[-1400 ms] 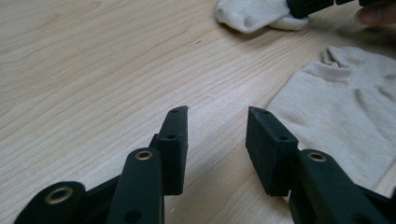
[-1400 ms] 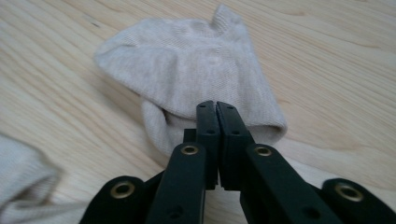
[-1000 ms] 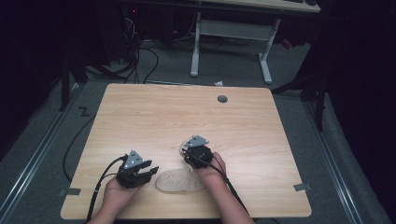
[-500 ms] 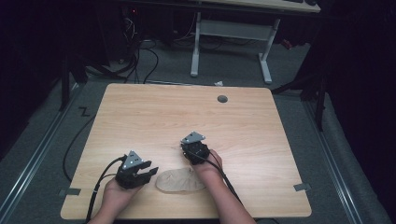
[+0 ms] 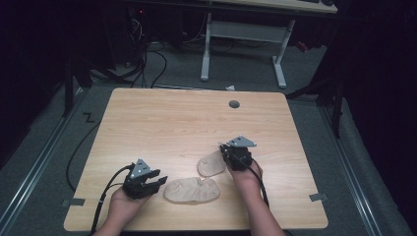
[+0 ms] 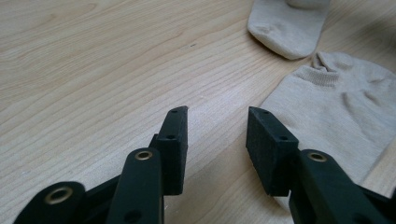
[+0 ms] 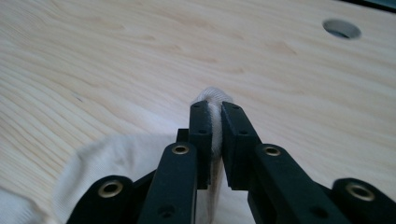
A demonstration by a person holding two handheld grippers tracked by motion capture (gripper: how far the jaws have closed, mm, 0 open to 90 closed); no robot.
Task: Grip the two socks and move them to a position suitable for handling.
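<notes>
The upper sock [image 5: 210,163], which a second earlier had lain bunched together with its partner as one pale heap near the front edge of the counter [image 5: 162,123], had been drawn up and to the right, so that it now sat apart, farther from the person, touching the right tool [image 5: 227,150]. That tool's jaws were pressed together on a fold of the sock's fabric, the cloth pinched between the pads [image 7: 202,122] and bulging just past their tips in the right gripper view. The right hand had travelled with it, away from the counter's front edge. The lower sock [image 5: 192,190] stayed flat where the heap had been, cuff end towards the other sock, with a small gap of bare wood between the two. The left tool [image 5: 156,183] had barely shifted: it rested just beside the lower sock's left end, jaws spread and holding nothing, the fabric lying beyond its right jaw in the left gripper view. As I judged it, the pair had just been separated, so the work of laying out or matching the socks was in its early part, one sock in hand and the other not yet gripped.
</notes>
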